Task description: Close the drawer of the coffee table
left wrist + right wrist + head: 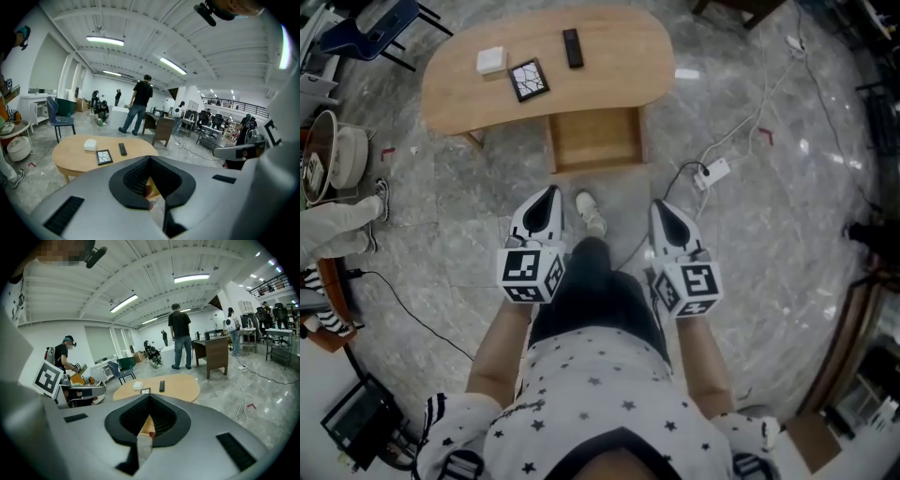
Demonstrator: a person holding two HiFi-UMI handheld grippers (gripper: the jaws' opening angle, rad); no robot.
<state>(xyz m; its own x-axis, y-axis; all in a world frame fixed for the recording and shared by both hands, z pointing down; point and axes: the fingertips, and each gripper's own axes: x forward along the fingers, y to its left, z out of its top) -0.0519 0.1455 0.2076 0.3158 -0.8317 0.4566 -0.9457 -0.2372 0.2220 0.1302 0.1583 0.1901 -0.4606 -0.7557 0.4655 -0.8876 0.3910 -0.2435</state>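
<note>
Nearest of all, both grippers are held out in front of the person's body, side by side and well apart. The left gripper (pixel 550 197) is clenched on nothing, its jaws closed tip to tip in its own view. The right gripper (pixel 662 210) is the same, shut and empty. Between them on the marble floor is the person's shoe (pixel 592 212), and to the right lies a power strip (pixel 713 172) with its cable.

Beyond the shoe is the drawer (pixel 595 139). It stands pulled out from the near long edge of the coffee table (pixel 609 80), right of that edge's middle, with its bare wooden inside showing. Neither gripper touches it; both are short of its front panel.

Farther back on the tabletop lie a white box (pixel 491 61), a cracked-pattern tile (pixel 528 79) just beside it, and a remote control (pixel 573 48) nearer the far edge.

So nothing of the task looks done yet. By my reading, a closed gripper must still reach the drawer front and push it fully under the tabletop.
</note>
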